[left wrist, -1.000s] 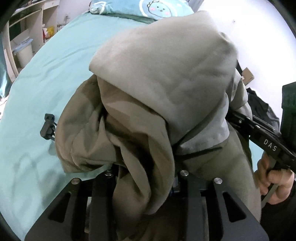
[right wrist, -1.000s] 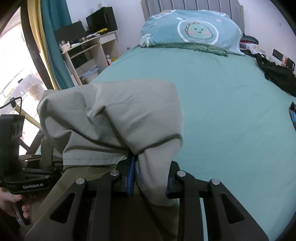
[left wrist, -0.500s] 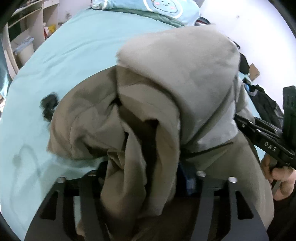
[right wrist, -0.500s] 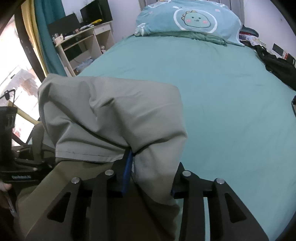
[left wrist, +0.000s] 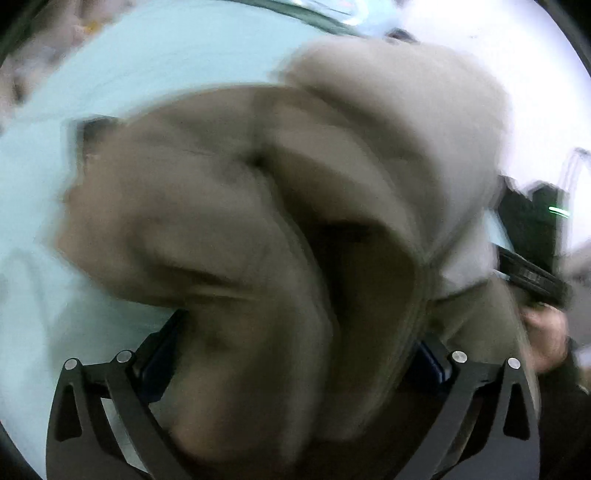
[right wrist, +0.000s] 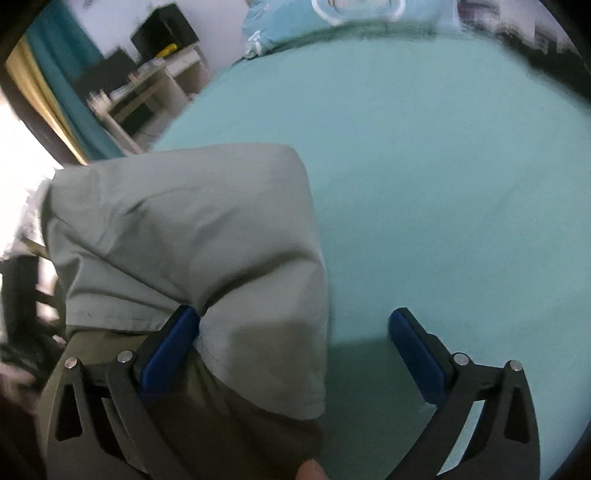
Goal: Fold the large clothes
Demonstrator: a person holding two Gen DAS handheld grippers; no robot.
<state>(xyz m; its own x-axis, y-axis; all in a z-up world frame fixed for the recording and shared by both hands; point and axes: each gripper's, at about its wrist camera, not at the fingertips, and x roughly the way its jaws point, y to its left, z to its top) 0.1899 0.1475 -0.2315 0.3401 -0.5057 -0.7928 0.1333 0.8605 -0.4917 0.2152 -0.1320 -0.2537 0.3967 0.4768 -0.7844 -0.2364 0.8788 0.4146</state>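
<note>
A: Left wrist view is one big smear. The garment (left wrist: pixel 280 229) fills nearly the whole frame, a soft grey-brown cloth bunched into thick rounded folds, with a dark hollow just right of centre.

B: And the left gripper (left wrist: pixel 295 354)?

A: Jaws spread wide at the bottom of the frame, black linkages with silver rivets. Cloth hangs in the gap between them and hides the blue pads almost entirely. Nothing is pinched. Pale teal sheet (left wrist: pixel 122 62) shows upper left.

B: Over to the right wrist view, much sharper. The right gripper (right wrist: pixel 295 347) is wide open too. Blue pads (right wrist: pixel 417 358) flat and smooth, well apart. The garment (right wrist: pixel 184 240) sits in the left half of the frame, draped over the left pad, touching it. The right pad is bare, with sheet behind it.

A: Texture there?

B: Smooth woven fabric, greenish grey, a stitched hem running along the lower left, soft creases across the top, one rounded corner pointing toward frame centre. A darker olive layer lies underneath, at the bottom.

A: And the surroundings?

B: The bed (right wrist: pixel 424 166) spreads flat and matte teal over the right and upper frame. A blue pillow (right wrist: pixel 332 18) with a white ring print at the top, blurred. A pale wooden desk (right wrist: pixel 147 92) upper left, beside a teal curtain (right wrist: pixel 55 74).
</note>
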